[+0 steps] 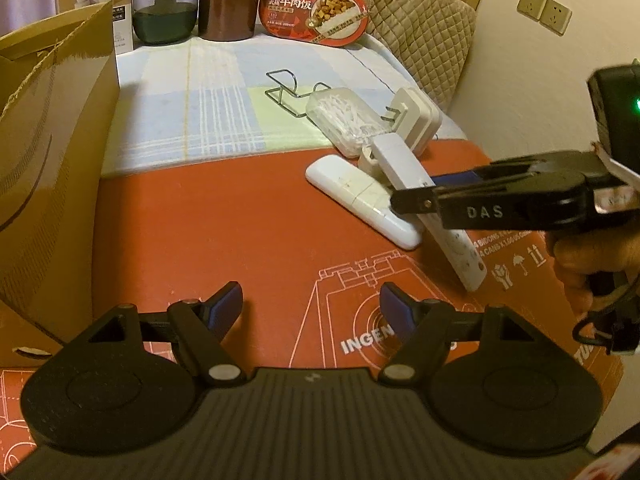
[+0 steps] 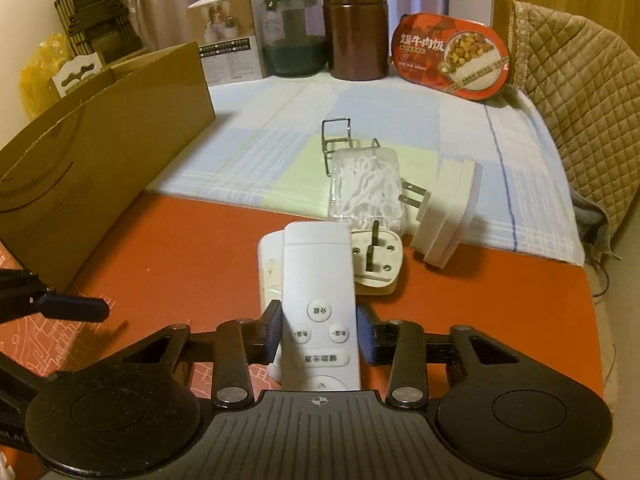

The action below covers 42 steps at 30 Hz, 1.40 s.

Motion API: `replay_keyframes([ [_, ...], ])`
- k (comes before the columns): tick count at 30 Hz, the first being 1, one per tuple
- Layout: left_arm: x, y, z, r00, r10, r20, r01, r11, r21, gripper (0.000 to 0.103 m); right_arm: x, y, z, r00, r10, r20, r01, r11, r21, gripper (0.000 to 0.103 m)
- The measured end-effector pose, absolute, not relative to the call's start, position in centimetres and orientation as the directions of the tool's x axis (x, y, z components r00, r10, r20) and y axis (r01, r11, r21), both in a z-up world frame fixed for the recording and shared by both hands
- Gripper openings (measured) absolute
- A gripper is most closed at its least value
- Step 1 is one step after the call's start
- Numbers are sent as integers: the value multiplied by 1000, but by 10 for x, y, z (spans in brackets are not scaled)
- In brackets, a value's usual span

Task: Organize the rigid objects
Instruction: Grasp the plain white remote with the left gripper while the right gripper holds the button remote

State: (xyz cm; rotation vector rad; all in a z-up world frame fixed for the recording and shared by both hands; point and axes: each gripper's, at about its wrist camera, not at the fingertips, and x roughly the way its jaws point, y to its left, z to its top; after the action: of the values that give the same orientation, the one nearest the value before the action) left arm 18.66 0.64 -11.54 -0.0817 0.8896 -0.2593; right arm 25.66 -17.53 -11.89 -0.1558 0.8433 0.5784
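My right gripper (image 2: 320, 330) is shut on a white remote (image 2: 316, 276), its blue pads against both long sides near the buttons. In the left wrist view the right gripper (image 1: 428, 192) reaches in from the right and the remote (image 1: 452, 240) lies tilted, its far end over a pile of white items. Under it rest a second long white remote (image 1: 360, 196), a white plug adapter (image 2: 376, 260), a clear box of white picks (image 2: 366, 184) and a white charger with prongs (image 2: 448, 216). My left gripper (image 1: 312, 308) stands open above the red mat (image 1: 240, 220), nothing between its fingers.
An open cardboard box (image 1: 52, 160) stands along the left edge. A wire stand (image 2: 336, 136) sits on the checked cloth behind the pile. At the back are a red meal box (image 2: 452, 60), a brown canister (image 2: 354, 28) and a glass jar (image 2: 292, 36). A quilted chair back (image 2: 572, 92) rises on the right.
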Motion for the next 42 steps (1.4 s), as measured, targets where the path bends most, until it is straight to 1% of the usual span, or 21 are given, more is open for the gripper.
replay_keyframes([
  [7,199,-4,-113,623,-270,-734,182,963,-200,72,252,-204,-102,586,402,-703,-454,882,126,35],
  [15,227,-42,-114,666,-292,-687,181,956,-230,73,250,-231,-103,603,338,-723,-369,921,122,35],
  [18,236,-57,-117,676,-279,-682,185,960,-210,74,249,-243,-105,608,315,-728,-338,933,122,35],
  [23,254,-77,-131,674,-229,-703,156,973,-168,73,246,-261,-105,615,293,-732,-305,945,122,35],
  [25,260,-80,-135,667,-216,-713,144,976,-161,71,244,-264,-105,616,290,-733,-299,946,123,35],
  [26,261,-81,-136,663,-209,-719,140,978,-155,68,244,-265,-105,615,290,-733,-299,946,123,35],
  [27,262,-81,-137,657,-199,-727,139,980,-143,60,243,-265,-105,615,291,-733,-299,946,124,35],
  [29,256,-77,-137,659,-194,-727,154,981,-121,51,241,-266,-105,615,296,-731,-304,944,127,35],
  [30,253,-74,-137,658,-201,-726,167,979,-120,45,240,-265,-105,614,301,-729,-308,943,130,35],
  [33,239,-61,-135,661,-199,-723,191,977,-95,35,237,-260,-104,614,318,-722,-320,937,141,35],
  [38,223,-42,-133,662,-194,-724,227,972,-52,34,235,-248,-103,610,349,-711,-339,926,163,35],
  [41,227,-40,-133,672,-187,-717,237,971,-32,35,234,-242,-103,607,358,-710,-347,923,168,35],
  [42,229,-40,-133,680,-180,-711,232,972,-24,36,235,-241,-103,606,359,-710,-347,922,171,35],
])
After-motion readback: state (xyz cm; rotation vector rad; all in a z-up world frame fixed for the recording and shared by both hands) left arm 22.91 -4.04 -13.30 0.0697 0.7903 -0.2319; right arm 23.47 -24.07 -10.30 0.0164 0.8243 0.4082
